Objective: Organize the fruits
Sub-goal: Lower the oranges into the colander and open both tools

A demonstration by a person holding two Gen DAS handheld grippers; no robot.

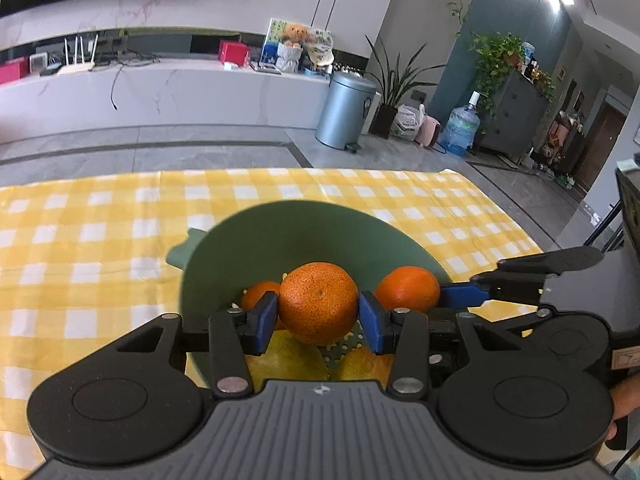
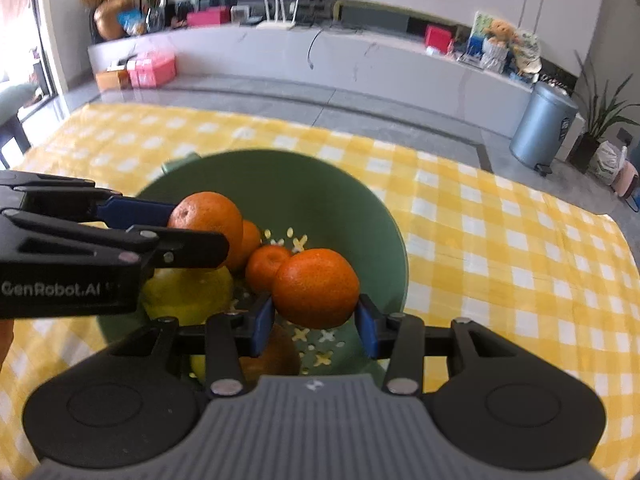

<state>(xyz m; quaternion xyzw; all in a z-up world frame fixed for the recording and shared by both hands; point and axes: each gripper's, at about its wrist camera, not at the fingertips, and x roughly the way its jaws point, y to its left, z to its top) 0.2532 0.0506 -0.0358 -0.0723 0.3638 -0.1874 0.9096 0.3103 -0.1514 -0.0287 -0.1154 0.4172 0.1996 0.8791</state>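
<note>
Left gripper (image 1: 318, 316) clamped on an orange (image 1: 318, 302), right gripper (image 2: 315, 314) clamped on a second orange (image 2: 316, 287), both held above a green colander (image 2: 312, 192) of fruit, on a yellow checked cloth (image 2: 500, 240).

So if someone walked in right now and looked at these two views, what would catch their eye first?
Each gripper clamps a bright mandarin above the green colander: the left gripper holds one mandarin and the right gripper holds another mandarin. More mandarins and yellow fruits lie inside the colander. It sits on a yellow checked tablecloth.
</note>
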